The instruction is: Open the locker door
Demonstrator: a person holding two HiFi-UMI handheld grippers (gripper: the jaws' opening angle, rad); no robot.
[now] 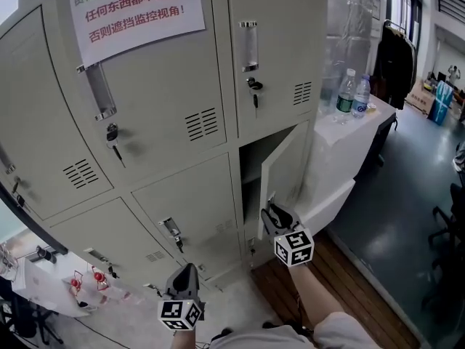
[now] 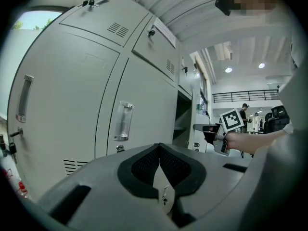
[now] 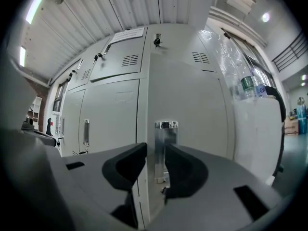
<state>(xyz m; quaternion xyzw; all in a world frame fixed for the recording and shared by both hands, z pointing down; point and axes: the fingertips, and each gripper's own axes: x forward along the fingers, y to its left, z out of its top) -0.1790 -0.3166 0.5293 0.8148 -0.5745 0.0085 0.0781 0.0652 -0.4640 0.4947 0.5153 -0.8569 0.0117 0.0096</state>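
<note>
While the right gripper [image 1: 272, 210], half open, has the handle [image 3: 166, 138] between its jaws, pull the locker door [image 1: 290, 167] out slowly; hold the shut, empty left gripper [image 1: 187, 269] clear.

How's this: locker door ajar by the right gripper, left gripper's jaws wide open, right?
Not quite: the left gripper has its jaws shut, not wide open, as the left gripper view shows. The locker door is indeed ajar by the right gripper.
</note>
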